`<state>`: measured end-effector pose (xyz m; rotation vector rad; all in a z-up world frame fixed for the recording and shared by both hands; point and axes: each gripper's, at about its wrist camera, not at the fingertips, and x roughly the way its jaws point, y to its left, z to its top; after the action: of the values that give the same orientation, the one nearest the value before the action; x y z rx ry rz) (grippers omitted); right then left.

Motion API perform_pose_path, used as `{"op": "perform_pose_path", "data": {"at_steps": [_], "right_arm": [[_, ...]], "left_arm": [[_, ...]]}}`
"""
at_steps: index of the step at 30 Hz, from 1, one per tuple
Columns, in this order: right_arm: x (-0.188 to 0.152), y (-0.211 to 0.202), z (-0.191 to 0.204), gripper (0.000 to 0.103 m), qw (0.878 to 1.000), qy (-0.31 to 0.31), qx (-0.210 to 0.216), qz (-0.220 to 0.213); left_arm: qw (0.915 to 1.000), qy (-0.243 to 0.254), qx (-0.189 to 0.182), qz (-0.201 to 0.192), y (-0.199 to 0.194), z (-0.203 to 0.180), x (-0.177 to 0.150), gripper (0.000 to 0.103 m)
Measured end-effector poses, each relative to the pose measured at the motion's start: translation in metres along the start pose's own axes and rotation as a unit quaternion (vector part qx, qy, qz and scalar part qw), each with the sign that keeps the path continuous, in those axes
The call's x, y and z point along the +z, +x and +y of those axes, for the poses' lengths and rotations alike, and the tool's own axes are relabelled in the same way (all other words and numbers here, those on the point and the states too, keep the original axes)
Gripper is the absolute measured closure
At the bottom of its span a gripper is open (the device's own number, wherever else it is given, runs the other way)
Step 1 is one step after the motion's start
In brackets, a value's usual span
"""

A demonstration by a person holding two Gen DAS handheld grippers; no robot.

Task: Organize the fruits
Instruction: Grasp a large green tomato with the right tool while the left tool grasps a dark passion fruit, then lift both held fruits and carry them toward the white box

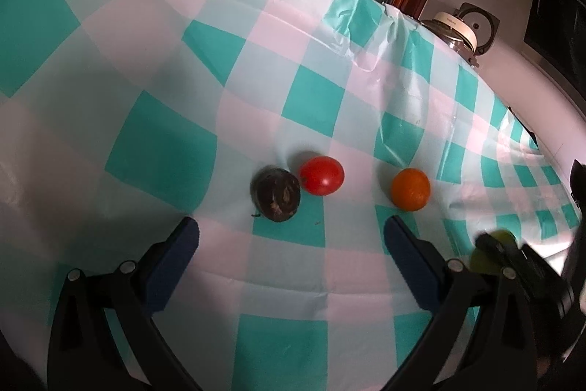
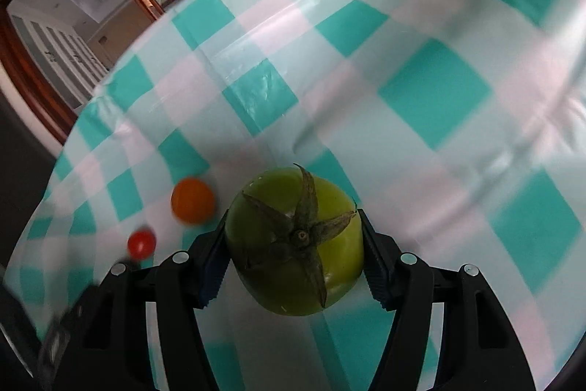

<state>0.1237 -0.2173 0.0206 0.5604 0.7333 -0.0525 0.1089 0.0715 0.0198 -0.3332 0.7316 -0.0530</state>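
Right tool (image 2: 295, 266) is clamped on a green tomato (image 2: 295, 246), calyx facing the camera, carried above the teal-and-white checked surface (image 2: 432, 90). Left tool (image 1: 291, 237) hangs wide open and empty over the same cloth. Just beyond its tips sit a dark, wrinkled fruit (image 1: 275, 193) touching a red tomato (image 1: 322, 175), with an orange (image 1: 410, 188) apart to their right. I judge I am mid-carry, bringing the green tomato toward that group; next I must lower it beside the orange and release gently so it does not roll. Motion blur smears the right view, and the dark fruit's kind is hard to make out.
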Motion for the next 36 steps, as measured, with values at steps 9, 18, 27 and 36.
{"op": "perform_pose_path", "data": {"at_steps": [9,18,27,36], "right_arm": [[-0.011,-0.012,-0.001,0.040,0.999,-0.002,0.023,0.026],[-0.016,-0.014,0.001,0.040,0.999,-0.001,0.025,0.030],[-0.018,-0.014,0.001,0.040,0.999,-0.008,0.026,0.025],[-0.017,-0.011,-0.002,0.040,0.999,-0.008,0.029,0.025]], "left_arm": [[0.9971,0.050,0.038,0.043,0.027,-0.011,0.007,0.014],[0.9862,0.114,0.091,0.079,0.060,-0.030,0.018,0.035],[0.9846,0.128,0.091,0.077,0.049,-0.030,0.007,0.068],[0.9944,0.077,-0.004,0.073,-0.027,-0.034,-0.058,0.068]]}}
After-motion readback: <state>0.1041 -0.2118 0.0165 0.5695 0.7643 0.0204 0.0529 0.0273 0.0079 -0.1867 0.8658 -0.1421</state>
